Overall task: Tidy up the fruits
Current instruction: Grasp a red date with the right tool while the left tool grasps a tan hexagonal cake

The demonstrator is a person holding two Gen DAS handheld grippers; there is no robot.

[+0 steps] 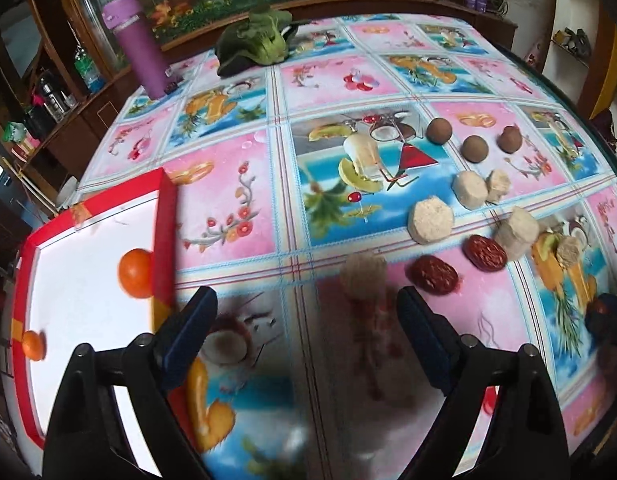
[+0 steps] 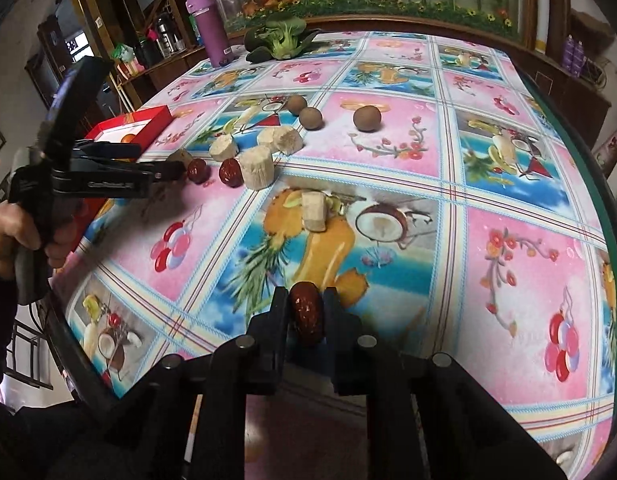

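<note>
My left gripper (image 1: 306, 304) is open and empty above the tablecloth, just right of the red box (image 1: 166, 224) that holds two oranges (image 1: 135, 274). A pale cut piece (image 1: 362, 274) lies just beyond its fingertips. Two red dates (image 1: 434, 275) lie to the right, with several pale cut pieces (image 1: 430, 220) and three brown round fruits (image 1: 474, 149) beyond. My right gripper (image 2: 306, 300) is shut on a red date (image 2: 306, 314) above the table's near edge. In the right wrist view the left gripper (image 2: 164, 172) shows at left, next to two dates (image 2: 230, 172) and the pale pieces (image 2: 258, 170).
A purple bottle (image 1: 138, 46) and a green leafy vegetable (image 1: 254, 42) stand at the far side of the table. A lone pale piece (image 2: 314, 212) lies mid-table ahead of my right gripper. The red box (image 2: 148, 122) sits at the table's left edge. The person's hand (image 2: 12, 236) holds the left gripper.
</note>
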